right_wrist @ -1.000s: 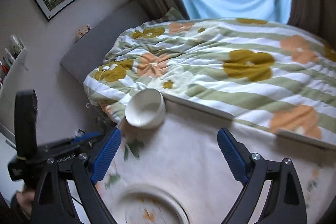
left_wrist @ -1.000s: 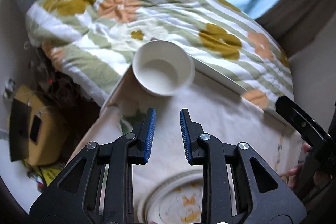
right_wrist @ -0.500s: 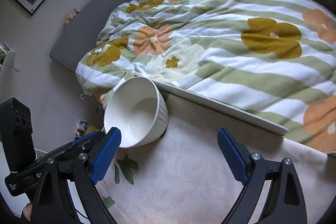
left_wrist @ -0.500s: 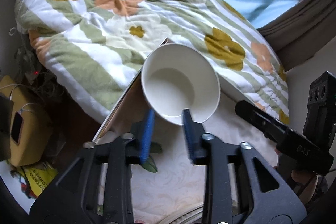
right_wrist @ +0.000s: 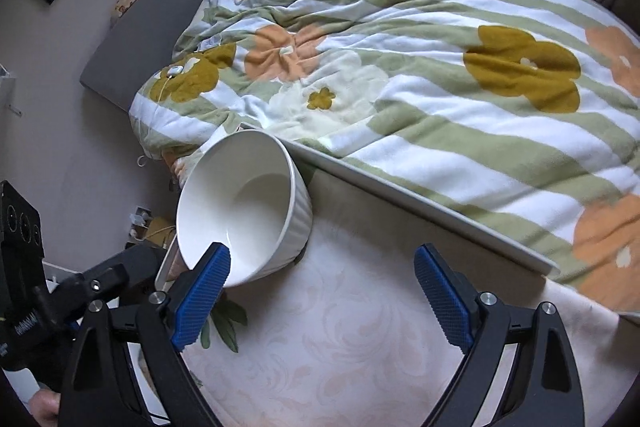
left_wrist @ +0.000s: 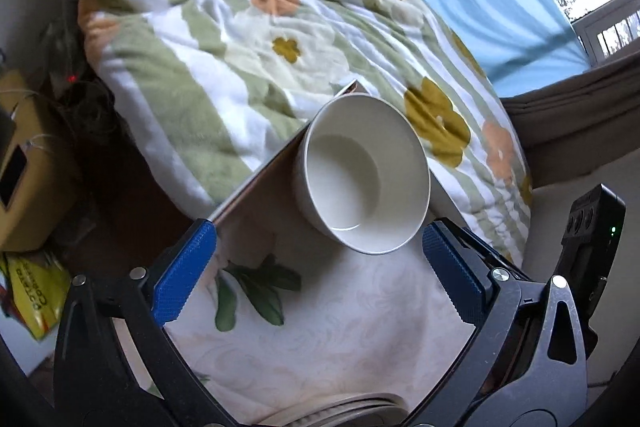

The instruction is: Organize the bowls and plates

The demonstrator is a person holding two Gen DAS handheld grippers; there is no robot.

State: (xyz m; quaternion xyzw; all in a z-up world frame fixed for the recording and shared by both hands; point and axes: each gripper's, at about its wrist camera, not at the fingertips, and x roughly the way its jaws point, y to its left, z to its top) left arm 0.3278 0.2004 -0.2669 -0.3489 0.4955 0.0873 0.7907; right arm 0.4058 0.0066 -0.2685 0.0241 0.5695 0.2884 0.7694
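One white bowl, empty, on tablecloth

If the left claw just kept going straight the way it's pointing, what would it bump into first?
Most likely the white bowl, which sits just ahead of the open left claw near the table's corner. Depth is hard to judge, so it might meet the tablecloth first.

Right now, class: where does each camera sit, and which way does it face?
Left wrist: on the left gripper, facing steeply down at the white ribbed ceramic bowl; open blue-padded jaws show, just widened, nothing between.
Right wrist: on the right gripper, same downward tilt; open jaws, left gripper at lower left.
Shared: bowl, floral duvet, pale tablecloth.
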